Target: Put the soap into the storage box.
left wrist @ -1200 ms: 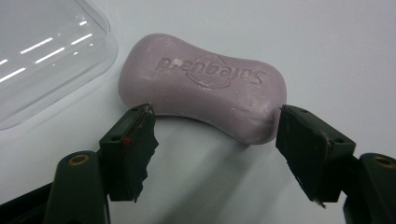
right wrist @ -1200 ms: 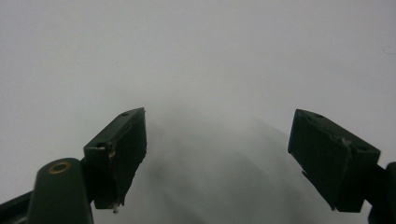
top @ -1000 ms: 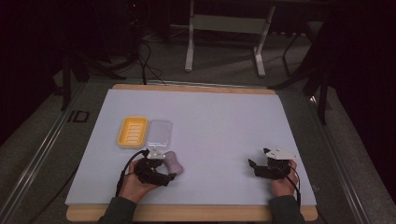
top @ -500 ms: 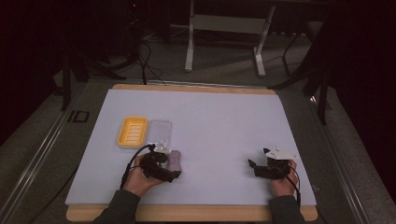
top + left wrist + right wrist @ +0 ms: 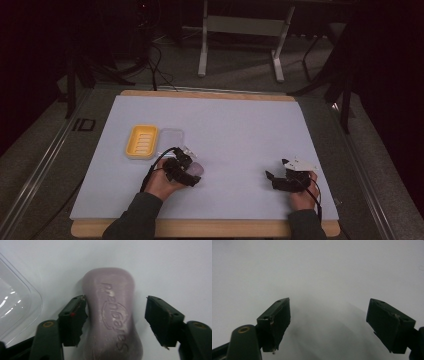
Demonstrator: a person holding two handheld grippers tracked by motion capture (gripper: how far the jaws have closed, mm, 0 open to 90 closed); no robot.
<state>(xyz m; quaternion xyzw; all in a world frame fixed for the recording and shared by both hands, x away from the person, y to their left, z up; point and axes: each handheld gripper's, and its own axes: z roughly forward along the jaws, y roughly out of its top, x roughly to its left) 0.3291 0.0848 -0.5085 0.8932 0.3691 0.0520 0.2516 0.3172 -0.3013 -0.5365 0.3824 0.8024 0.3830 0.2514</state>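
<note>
Soap first, since it's the main thing here: a purple bar with a stamped logo, lying flat on my desk toward the near-left part of the white surface. My left tool sits around it with the jaws spread; the left jaw is right against the bar's side and the right jaw stands off with a gap, so it's released, not gripping. Yellow soap dish is just beyond, nearer the left edge, with a clear plastic lid lying flat beside it, touching or nearly so. My right tool is over by the near-right corner, jaws wide apart with only bare desk between them.
</note>
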